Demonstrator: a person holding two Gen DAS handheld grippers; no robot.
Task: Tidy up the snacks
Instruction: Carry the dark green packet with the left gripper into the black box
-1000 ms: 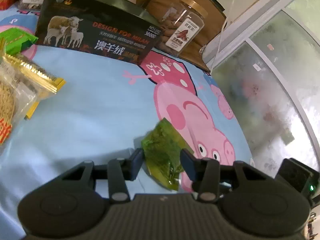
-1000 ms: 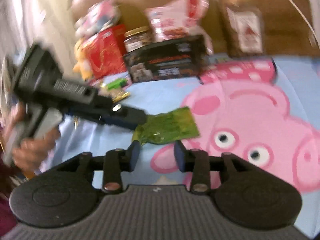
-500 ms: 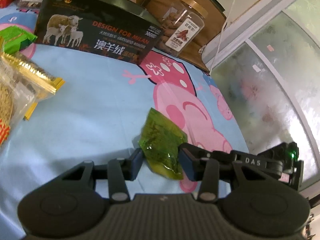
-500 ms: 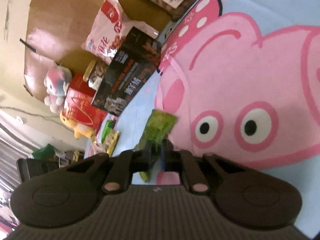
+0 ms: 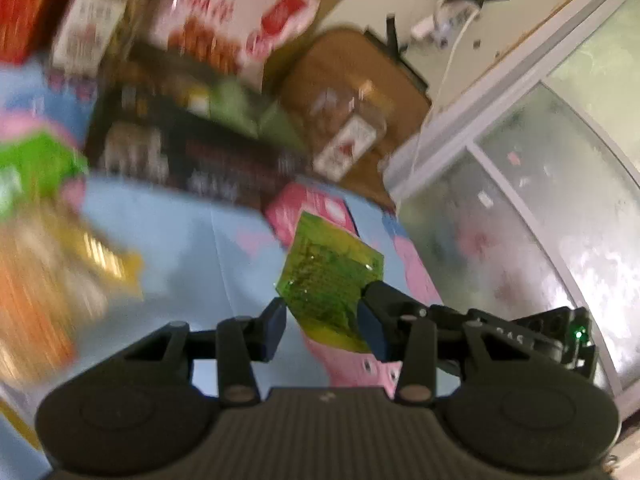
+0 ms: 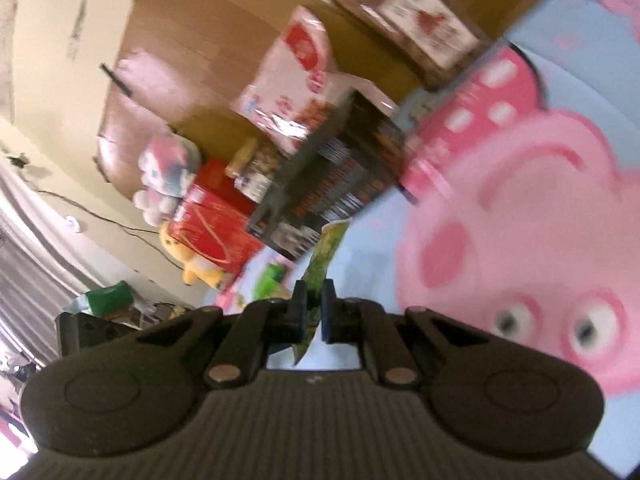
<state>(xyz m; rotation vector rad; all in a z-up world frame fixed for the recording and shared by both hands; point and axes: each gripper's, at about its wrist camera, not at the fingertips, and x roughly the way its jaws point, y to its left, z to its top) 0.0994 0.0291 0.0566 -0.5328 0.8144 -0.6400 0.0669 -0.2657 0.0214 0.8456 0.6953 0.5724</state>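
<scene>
From left to right, the left gripper (image 5: pixel 322 326) pinches one green snack packet (image 5: pixel 328 280) between its narrow jaws, lifted above the blue cartoon-pig sheet (image 5: pixel 192 248) before one black box (image 5: pixel 192 160), while the right gripper (image 6: pixel 314 312), jaws nearly together, clamps the same packet's edge.
</scene>
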